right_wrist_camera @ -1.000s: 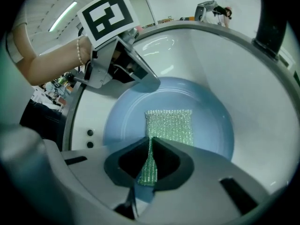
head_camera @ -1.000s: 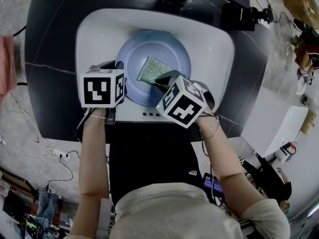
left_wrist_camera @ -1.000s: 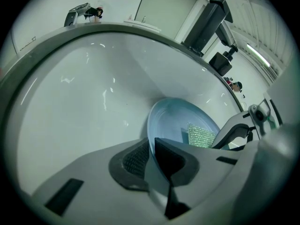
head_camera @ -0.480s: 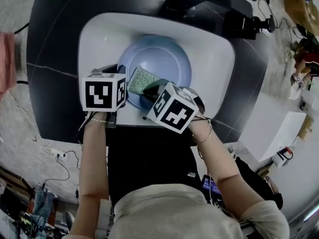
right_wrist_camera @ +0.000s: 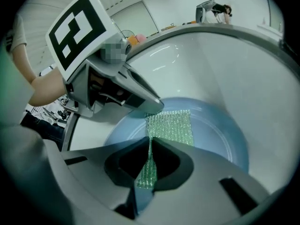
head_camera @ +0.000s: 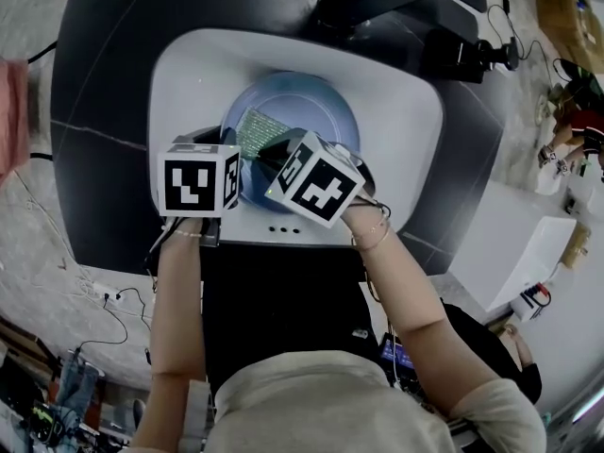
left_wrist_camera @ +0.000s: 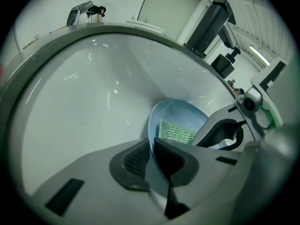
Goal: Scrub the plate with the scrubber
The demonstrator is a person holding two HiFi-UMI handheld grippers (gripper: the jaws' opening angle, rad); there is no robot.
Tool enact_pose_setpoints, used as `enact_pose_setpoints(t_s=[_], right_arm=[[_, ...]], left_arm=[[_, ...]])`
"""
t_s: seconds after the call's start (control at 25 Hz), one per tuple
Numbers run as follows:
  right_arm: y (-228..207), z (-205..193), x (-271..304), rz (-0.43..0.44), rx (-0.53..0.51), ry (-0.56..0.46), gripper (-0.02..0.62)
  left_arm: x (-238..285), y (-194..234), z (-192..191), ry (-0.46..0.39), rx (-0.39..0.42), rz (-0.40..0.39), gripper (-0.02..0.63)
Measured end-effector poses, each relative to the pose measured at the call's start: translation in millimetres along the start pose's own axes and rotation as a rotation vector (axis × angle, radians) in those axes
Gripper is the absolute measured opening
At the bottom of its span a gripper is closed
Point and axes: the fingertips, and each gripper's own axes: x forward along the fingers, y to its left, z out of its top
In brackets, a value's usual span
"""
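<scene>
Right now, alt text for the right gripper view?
The right gripper, jaws shut on a green mesh scrubber, holds it against a blue plate that lies in a white sink. At upper left, the left gripper clamps the plate's rim.

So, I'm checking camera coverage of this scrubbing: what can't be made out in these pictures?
Head view: the left gripper and right gripper hide their own jaws and the plate's near rim.
Left gripper view: the right gripper hides the plate's right side.
Every view: the plate surface under the scrubber.
</scene>
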Motion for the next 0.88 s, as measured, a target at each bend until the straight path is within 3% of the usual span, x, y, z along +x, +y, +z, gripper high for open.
enact_pose_setpoints(t_s=[0.36,0.88], right_arm=[[-21,3,-1,-0.009,-0.05,-0.007,0.035],[-67,-2,-10,-0.104,0.041,-0.08,0.032]], left_arm=[[1,2,2,0.002,0.004,-0.006,0.048],[2,3,2,0.011,0.039,0.004,0.048]])
